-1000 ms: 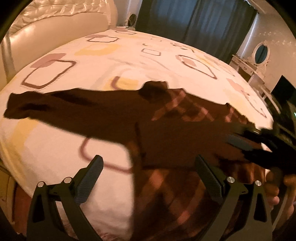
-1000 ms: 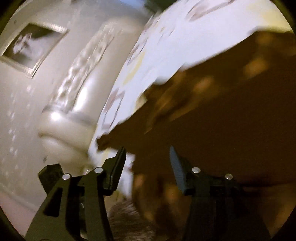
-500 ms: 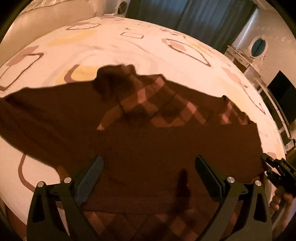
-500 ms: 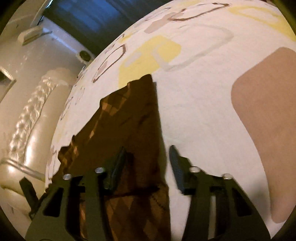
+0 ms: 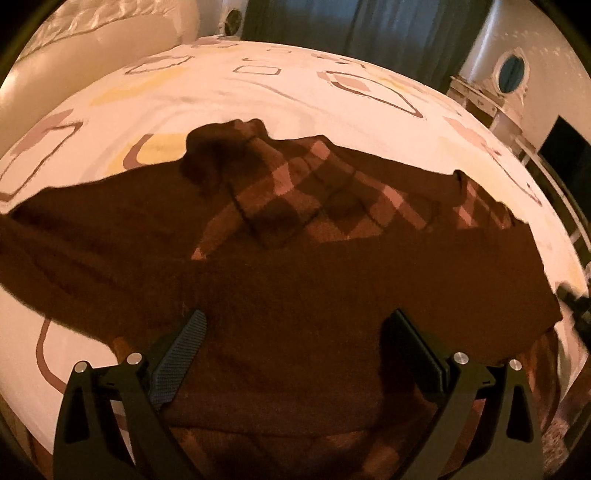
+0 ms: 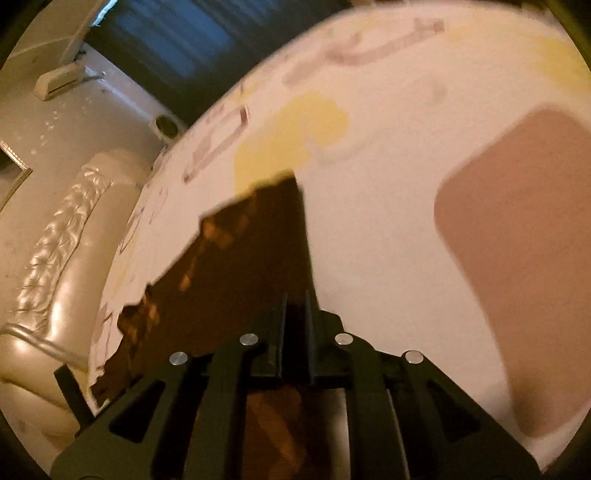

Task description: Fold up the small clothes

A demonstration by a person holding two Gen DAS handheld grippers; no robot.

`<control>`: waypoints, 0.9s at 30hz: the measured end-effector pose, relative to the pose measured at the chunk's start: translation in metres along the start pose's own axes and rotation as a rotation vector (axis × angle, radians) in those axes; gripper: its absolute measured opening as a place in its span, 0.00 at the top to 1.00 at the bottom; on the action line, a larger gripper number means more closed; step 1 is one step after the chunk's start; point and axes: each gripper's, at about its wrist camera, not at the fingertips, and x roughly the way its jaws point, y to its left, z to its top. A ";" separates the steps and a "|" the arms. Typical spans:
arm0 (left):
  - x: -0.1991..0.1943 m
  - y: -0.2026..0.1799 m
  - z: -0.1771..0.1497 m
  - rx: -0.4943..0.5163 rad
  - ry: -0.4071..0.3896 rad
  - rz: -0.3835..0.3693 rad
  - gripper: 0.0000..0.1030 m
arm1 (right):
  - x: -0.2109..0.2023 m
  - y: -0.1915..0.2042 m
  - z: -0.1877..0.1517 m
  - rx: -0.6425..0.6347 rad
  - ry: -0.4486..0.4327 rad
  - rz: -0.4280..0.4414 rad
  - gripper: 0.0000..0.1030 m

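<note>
A dark brown sweater with a pink checked front (image 5: 303, 258) lies spread across the white patterned bed (image 5: 258, 92), one sleeve stretched to the left. My left gripper (image 5: 295, 347) is open and hovers over the sweater's lower body, holding nothing. My right gripper (image 6: 295, 314) is shut on the sweater's right edge (image 6: 258, 240), near the bed's near side. The right gripper also shows dimly at the right edge of the left wrist view (image 5: 572, 299).
A padded cream headboard (image 5: 92, 48) stands at the back left. Dark curtains (image 5: 351, 26) hang behind the bed. A white dresser with an oval mirror (image 5: 509, 74) and a dark screen (image 5: 565, 151) stand to the right.
The right gripper's jaws have closed on the sweater's edge; they were apart half a second ago. The left gripper has moved forward over the sweater and stays open.
</note>
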 end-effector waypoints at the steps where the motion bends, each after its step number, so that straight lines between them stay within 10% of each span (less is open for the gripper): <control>1: 0.000 0.000 -0.001 0.012 0.002 0.001 0.04 | -0.003 0.008 0.000 -0.016 -0.015 0.011 0.85; 5: -0.001 0.002 -0.001 0.013 0.004 -0.010 0.04 | 0.004 0.051 -0.006 -0.089 0.007 0.123 0.60; 11: 0.000 0.000 -0.004 0.035 -0.011 -0.009 0.04 | 0.065 0.056 -0.036 -0.048 0.217 0.155 0.54; 18: -0.018 0.015 -0.001 0.013 -0.025 -0.086 0.04 | 0.062 0.060 -0.039 -0.137 0.203 0.121 0.53; 27: -0.107 0.187 0.010 -0.115 -0.165 0.035 0.04 | 0.063 0.062 -0.043 -0.102 0.199 0.131 0.43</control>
